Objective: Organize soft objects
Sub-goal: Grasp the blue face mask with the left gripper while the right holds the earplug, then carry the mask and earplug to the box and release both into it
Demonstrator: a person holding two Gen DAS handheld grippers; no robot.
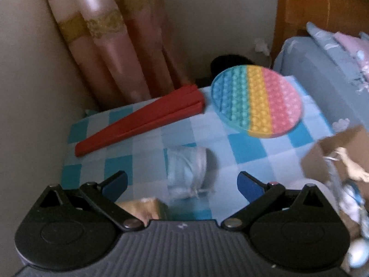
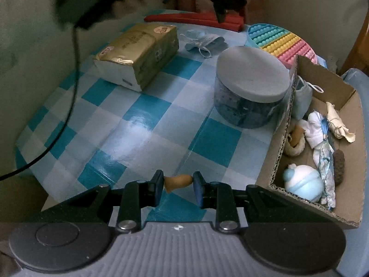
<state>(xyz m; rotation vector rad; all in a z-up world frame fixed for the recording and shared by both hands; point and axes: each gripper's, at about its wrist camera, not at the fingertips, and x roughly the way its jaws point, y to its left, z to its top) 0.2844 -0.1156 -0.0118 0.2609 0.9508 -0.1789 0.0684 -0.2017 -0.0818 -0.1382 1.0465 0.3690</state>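
We count one checked table (image 2: pixel 143 124), and on it one tissue pack (image 2: pixel 138 55), one lidded jar (image 2: pixel 251 87), one round rainbow pop mat (image 1: pixel 256 101), one red folded fan (image 1: pixel 140 120) and one light blue pouch (image 2: pixel 205 40). We see one cardboard box (image 2: pixel 352 138) at the table's right edge. Inside it we make out one more blue pouch (image 2: pixel 302 97), one pale blue ball-shaped toy (image 2: pixel 304 184), one white cloth bundle (image 2: pixel 316 127), one cream cloth scrap (image 2: pixel 339 124), one brown fuzzy piece (image 2: pixel 339 166) and one tan ring-shaped piece (image 2: pixel 295 143). One further tan soft piece (image 2: pixel 177 181) sits apart from the box. We count two grippers, one per view.
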